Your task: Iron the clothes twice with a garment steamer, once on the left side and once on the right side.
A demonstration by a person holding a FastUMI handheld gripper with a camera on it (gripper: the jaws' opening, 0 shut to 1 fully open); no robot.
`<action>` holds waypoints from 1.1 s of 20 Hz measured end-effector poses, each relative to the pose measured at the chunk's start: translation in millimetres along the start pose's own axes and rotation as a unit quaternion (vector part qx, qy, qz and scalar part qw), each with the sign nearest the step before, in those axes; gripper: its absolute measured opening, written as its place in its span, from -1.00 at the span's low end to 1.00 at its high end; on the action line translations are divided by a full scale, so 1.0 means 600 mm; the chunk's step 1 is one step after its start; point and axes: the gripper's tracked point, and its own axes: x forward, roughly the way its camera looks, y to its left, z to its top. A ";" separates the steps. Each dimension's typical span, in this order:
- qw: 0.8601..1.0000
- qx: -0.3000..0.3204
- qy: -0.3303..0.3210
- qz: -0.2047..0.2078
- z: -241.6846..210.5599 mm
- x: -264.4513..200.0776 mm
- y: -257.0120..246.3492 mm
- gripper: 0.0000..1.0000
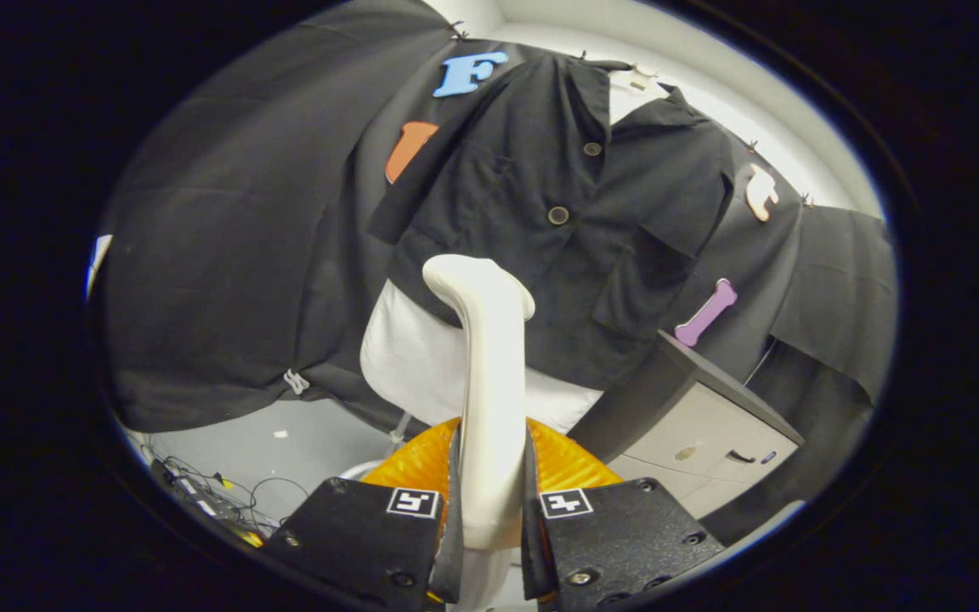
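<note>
Fingers of my gripper (491,510) clamp the steamer handle (489,399) on both sides; its head sits near the dark shirt (574,221) beyond.

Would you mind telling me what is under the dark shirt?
A white form shows below the dark shirt hem and at its collar; the rest is covered. The fingers grip the steamer.

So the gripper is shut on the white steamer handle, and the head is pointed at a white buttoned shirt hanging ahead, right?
Not quite. The gripper view shows the gripper shut on the white steamer handle, but the buttoned shirt hanging ahead is black, not white.
</note>
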 end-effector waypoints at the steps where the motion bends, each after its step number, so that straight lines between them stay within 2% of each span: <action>1: 1.000 0.003 -0.003 -0.004 0.004 -0.014 -0.015 -0.40; 12: 0.995 0.049 0.007 -0.085 0.022 -0.131 -0.242 -0.40; 17: 0.992 0.069 0.009 -0.101 0.029 -0.162 -0.315 -0.40; 22: 0.989 0.098 0.022 -0.111 0.001 -0.187 -0.393 -0.40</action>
